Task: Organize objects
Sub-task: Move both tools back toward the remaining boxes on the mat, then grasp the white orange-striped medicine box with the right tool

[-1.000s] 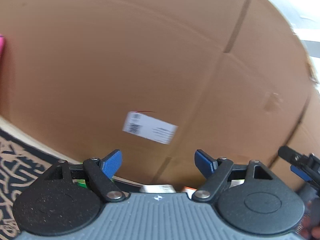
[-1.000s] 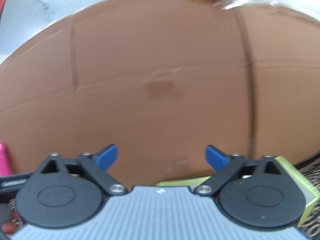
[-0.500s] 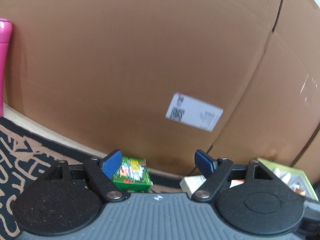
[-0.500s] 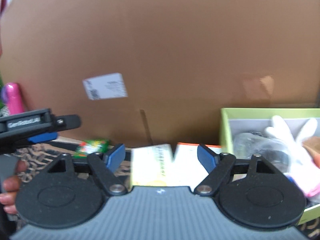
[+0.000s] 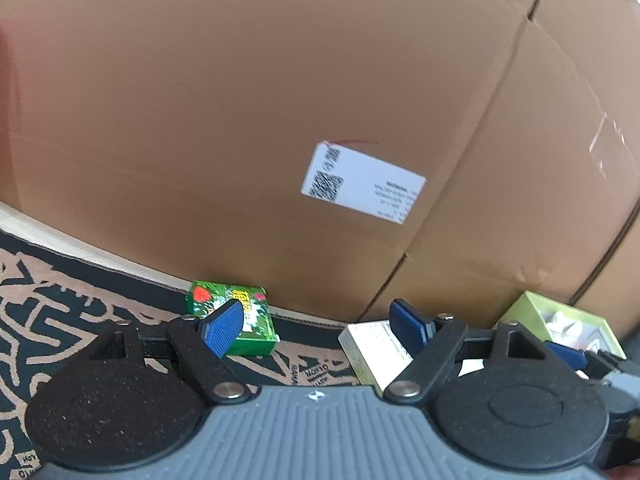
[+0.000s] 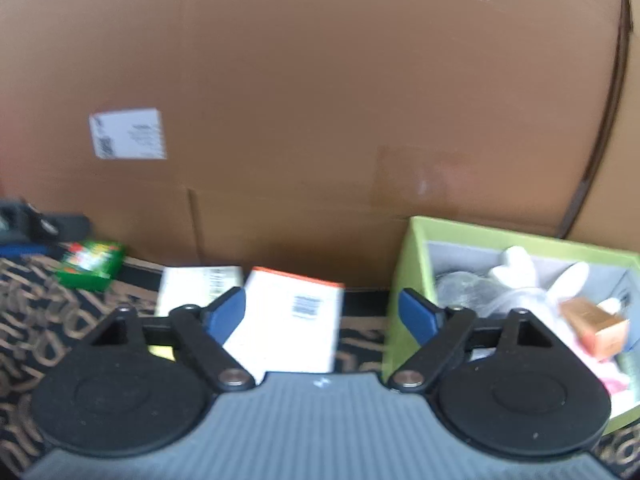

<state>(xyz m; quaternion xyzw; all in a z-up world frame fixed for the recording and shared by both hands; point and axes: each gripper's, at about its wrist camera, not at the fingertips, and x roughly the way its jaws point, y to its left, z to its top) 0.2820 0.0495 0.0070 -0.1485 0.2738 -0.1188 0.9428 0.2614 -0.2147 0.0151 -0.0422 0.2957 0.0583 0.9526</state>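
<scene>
A small green box [image 5: 256, 328] lies on the patterned mat against the cardboard, just behind my left finger; it also shows in the right wrist view [image 6: 90, 266]. Two white books lie side by side: a cream one [image 6: 196, 286] and one with an orange edge [image 6: 292, 320]; the cream one shows in the left wrist view [image 5: 370, 350]. A green bin [image 6: 410, 280] at the right holds a white plush toy [image 6: 520, 270] and an orange box [image 6: 594, 328]. My left gripper [image 5: 316, 326] and right gripper [image 6: 322, 312] are both open and empty, above the mat.
A big cardboard box [image 5: 280, 100] with a white label [image 5: 362, 182] walls off the back. The black and tan patterned mat [image 5: 60, 304] covers the floor. The green bin's corner [image 5: 524, 308] shows at the left view's right edge.
Both cameras have tilted down from the bare cardboard wall. The mat, green box, books and bin have come into view. Both grippers stay open.
</scene>
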